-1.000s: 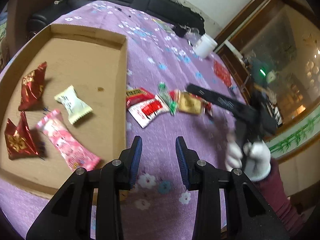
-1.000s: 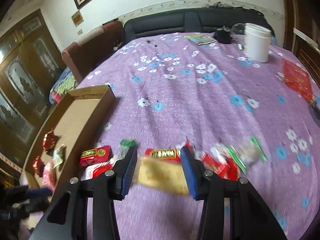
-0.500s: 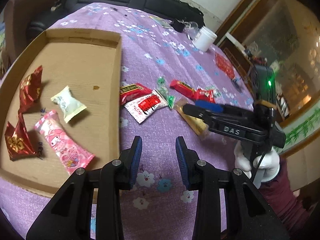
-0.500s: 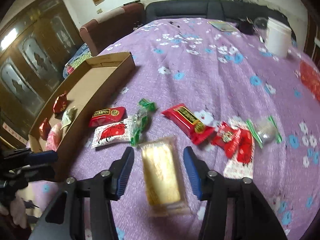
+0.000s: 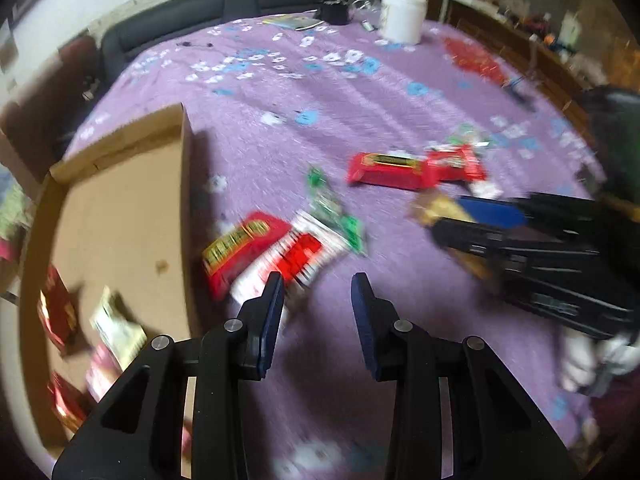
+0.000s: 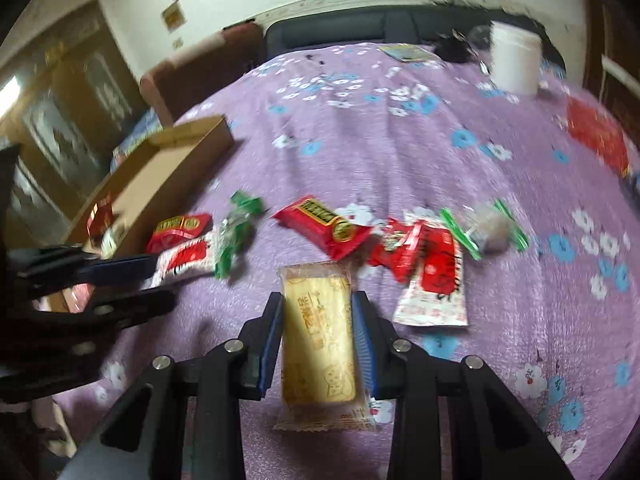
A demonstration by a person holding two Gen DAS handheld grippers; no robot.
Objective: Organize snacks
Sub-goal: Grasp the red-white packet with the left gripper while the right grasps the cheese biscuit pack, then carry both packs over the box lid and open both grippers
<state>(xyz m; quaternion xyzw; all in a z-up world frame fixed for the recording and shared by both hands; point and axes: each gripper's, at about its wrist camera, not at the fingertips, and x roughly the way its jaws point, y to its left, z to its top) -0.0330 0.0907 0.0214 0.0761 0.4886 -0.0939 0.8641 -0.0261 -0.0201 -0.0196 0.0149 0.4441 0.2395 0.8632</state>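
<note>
Two grippers work over a purple flowered tablecloth (image 6: 400, 152) strewn with wrapped snacks. The right gripper (image 6: 318, 334) has its jaws closing on a yellow biscuit packet (image 6: 316, 344), which lies lengthwise between the blue pads with its sides touching both of them; its far end sticks out past the fingertips and its crimped near end shows below them. The left gripper (image 5: 318, 320) hovers over bare cloth with its jaws a little apart and nothing between them, its left fingertip just beside a red-and-white packet (image 5: 292, 260).

Left of that packet a red bar with gold lettering (image 5: 240, 248) lies against it, close to the wall of the cardboard tray (image 5: 184, 184). A green-ended sweet (image 5: 332, 212) touches the red-and-white packet's far corner. Inside the tray, near its closer end, lie several wrapped pieces, among them a red foil one (image 5: 56, 312) and a pale one (image 5: 118, 330); blur hides their detail.

Beyond the right gripper lie a second red bar (image 6: 324, 226), small red packets (image 6: 400, 248), another red-and-white packet (image 6: 436, 288) and a clear sweet with green ends (image 6: 488, 228). A white plastic jar (image 6: 514, 62) stands upright at the table's far edge. A white-gloved hand (image 5: 592, 364) holds the right gripper.
</note>
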